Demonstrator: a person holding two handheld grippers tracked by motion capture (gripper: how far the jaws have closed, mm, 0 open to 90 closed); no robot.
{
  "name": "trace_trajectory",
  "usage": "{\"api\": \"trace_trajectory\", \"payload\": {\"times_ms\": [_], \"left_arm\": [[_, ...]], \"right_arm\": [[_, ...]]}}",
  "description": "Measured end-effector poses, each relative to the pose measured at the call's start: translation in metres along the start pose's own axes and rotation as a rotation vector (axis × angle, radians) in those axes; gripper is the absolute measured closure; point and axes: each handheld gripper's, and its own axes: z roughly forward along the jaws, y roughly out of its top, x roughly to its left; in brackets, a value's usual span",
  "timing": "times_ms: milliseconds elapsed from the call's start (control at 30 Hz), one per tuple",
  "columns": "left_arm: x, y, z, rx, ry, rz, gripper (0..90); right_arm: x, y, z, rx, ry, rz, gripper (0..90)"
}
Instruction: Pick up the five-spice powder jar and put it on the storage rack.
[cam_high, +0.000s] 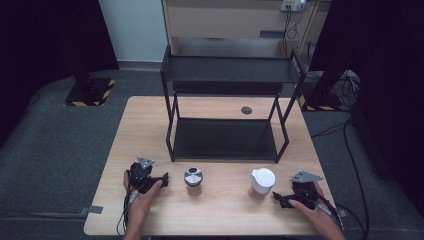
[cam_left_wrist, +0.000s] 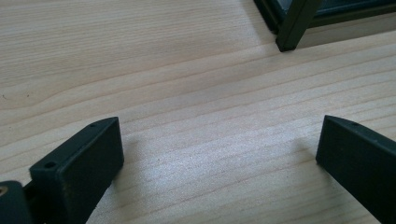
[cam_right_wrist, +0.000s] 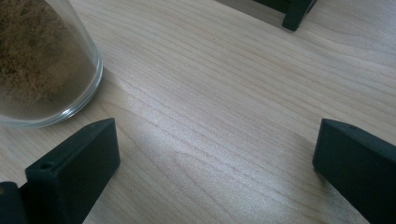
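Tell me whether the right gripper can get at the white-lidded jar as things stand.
Probably yes: the right gripper is open beside the white-lidded jar, with bare table between them.

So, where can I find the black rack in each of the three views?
High view: the rack stands at the middle of the table, beyond both hands.
Left gripper view: one foot of the rack, at the top right.
Right gripper view: one foot of the rack, at the top edge, right of the middle.
Shared landmark: the pale wood-grain table.
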Motion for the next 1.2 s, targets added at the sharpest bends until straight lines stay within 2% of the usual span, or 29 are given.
{"api": "trace_trajectory", "payload": {"times_ms": [767,1200], "left_arm": [[0.0000,0.0000,-0.0001,0.000,0.000,0.000,0.0],[0.0036,0.0005,-0.0025,0.002,-0.017,-0.009,0.8]], "right_arm": [[0.0015,-0.0004,0.0000,-0.002,-0.006,0.004,1.3],[0.0020,-0.0004,-0.0001,-0.001,-0.007,0.007,1.4]]}}
